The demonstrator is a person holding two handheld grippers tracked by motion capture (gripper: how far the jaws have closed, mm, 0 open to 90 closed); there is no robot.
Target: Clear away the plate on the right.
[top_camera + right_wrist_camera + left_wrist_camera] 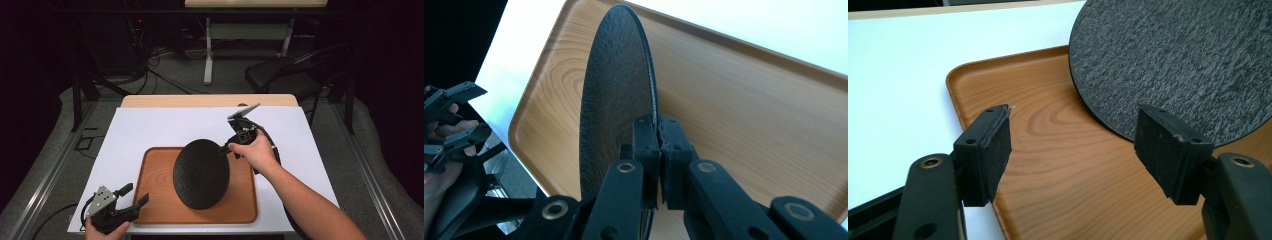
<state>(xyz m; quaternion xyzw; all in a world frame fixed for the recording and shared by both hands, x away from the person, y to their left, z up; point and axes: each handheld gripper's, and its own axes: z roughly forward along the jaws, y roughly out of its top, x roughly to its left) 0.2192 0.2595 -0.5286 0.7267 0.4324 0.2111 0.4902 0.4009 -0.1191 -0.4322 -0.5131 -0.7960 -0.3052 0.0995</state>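
A round black plate (201, 173) with a rough slate-like face is held tilted over a wooden tray (152, 204). My right gripper (226, 148) is shut on the plate's far right rim; the right gripper view shows both pads pinching the plate (616, 100) edge-on above the tray (744, 115). My left gripper (134, 196) stands open at the tray's near left corner, with nothing between its fingers. In the left gripper view the plate (1188, 60) hangs above the tray (1058, 150) just beyond the right pad.
The tray lies on a white mat (150, 127) that covers the table. Behind the table are a black chair (285, 75) and cables on the grey floor. The table's front edge runs just below the tray.
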